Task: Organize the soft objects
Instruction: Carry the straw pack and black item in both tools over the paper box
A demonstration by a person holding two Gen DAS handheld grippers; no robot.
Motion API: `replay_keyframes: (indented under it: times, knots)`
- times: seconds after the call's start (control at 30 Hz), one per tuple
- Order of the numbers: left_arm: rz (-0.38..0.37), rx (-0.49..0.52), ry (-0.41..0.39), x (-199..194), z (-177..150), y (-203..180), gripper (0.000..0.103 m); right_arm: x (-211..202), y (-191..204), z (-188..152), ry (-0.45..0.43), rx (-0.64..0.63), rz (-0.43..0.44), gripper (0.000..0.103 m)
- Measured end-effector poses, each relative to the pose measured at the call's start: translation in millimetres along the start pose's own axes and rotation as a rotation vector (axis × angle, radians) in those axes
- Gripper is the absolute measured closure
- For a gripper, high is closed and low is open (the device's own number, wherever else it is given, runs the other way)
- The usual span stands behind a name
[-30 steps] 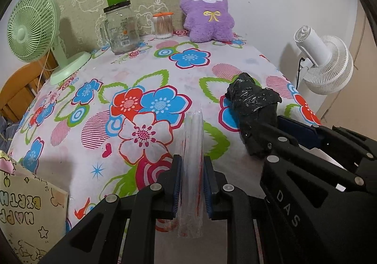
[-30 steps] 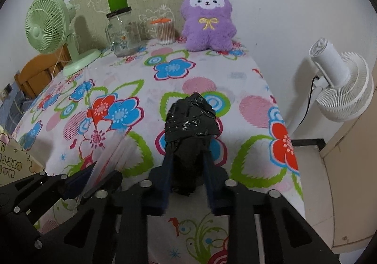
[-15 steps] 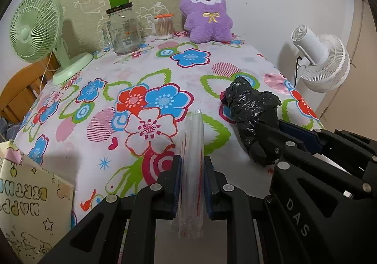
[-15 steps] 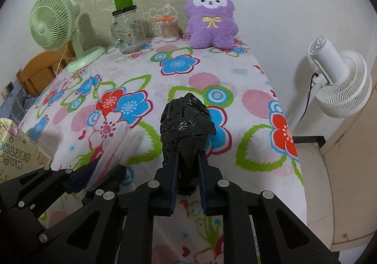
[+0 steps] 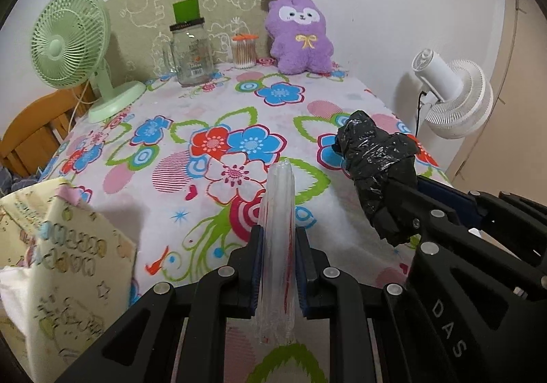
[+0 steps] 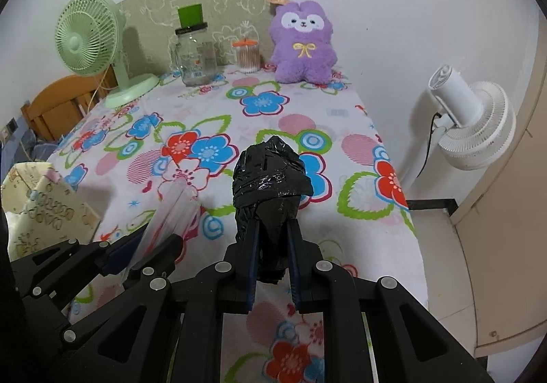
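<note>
Jaws of our left gripper [image 5: 278,266] are clamped on a folded clear plastic bag [image 5: 277,246], which stands upright between the blue pads and rises above them, held over the near edge of the worktop [image 5: 212,102] with its flowered cloth. From the left wrist view we also see our right gripper [image 5: 407,208] at the right, closed on a crumpled black plastic bag [image 5: 376,157] raised above the cloth. At the far edge sit a purple plush bunny [image 5: 301,37], a glass jar [image 5: 189,51] and a cotton swab container [image 5: 244,49], with a green fan [image 5: 73,41] at the left corner. A yellow paper gift bag [image 5: 65,263] stands off the worktop at lower left, and a white fan [image 5: 451,99] stands beyond the right side. From the right wrist view, our right jaws grip the black bag's lower end while its bulk bunches above them; the left gripper and its clear bag sit just beside, lower left.
</note>
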State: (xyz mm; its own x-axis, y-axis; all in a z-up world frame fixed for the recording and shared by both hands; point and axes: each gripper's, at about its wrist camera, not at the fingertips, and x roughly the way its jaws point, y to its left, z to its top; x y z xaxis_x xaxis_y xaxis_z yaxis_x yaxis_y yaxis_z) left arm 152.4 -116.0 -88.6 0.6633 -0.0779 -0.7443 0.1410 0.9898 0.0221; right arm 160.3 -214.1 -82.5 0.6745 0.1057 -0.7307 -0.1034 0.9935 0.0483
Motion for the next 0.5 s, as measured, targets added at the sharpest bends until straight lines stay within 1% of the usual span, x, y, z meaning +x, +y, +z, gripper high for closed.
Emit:
replay_keyframes:
  times: [0.17,0.23,0.37,0.5]
  knots:
    - [-0.014,0.008,-0.004,-16,-6,5,0.088,-19,7,-6,-0.02,0.004,-0.007,0.085]
    - [-0.007,0.015,-0.018,-25,-10,6,0.088,-27,11,-9,-0.03,0.003,-0.01,0.085]
    - [-0.015,0.018,-0.041,-41,-15,10,0.088,-49,21,-14,-0.07,-0.019,-0.059,0.085]
    - [-0.02,0.024,-0.064,-59,-21,14,0.088,-65,27,-18,-0.084,-0.014,-0.045,0.085]
